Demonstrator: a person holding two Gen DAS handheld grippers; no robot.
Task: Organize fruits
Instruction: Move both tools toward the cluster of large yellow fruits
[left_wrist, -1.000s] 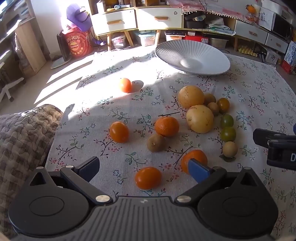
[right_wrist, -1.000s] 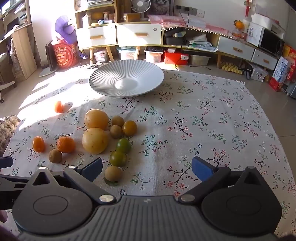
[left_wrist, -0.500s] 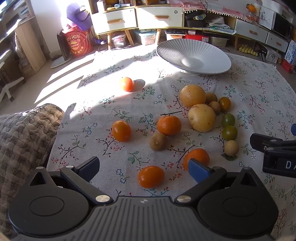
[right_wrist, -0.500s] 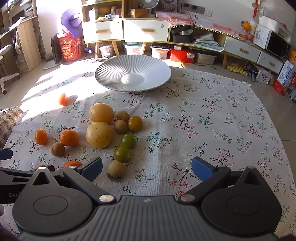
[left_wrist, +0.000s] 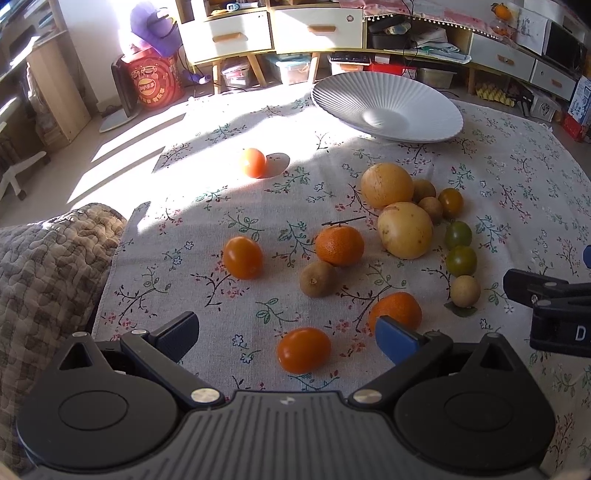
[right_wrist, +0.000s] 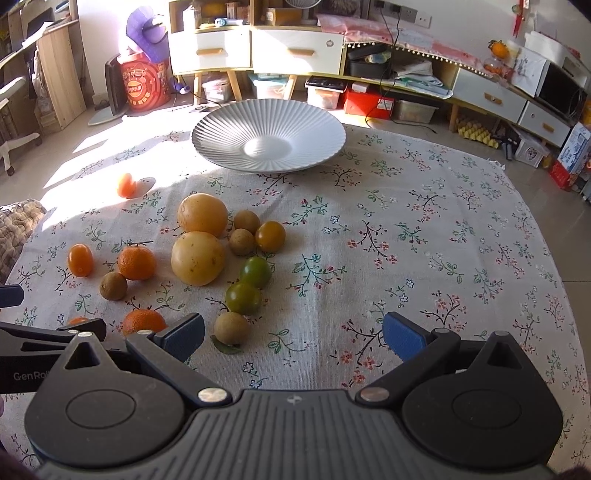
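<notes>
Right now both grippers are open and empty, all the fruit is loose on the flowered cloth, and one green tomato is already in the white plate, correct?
Not quite. The white plate holds nothing; the right wrist view shows it bare. Both green tomatoes sit on the flowered cloth. The rest stands: left gripper and right gripper are open and empty.

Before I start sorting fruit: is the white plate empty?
Empty. The white plate shows only bare ribbed surface; all fruit lies on the tablecloth.

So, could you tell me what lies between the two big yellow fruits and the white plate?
Only bare floral tablecloth lies between the yellow fruits and the white plate, per the right wrist view.
</notes>
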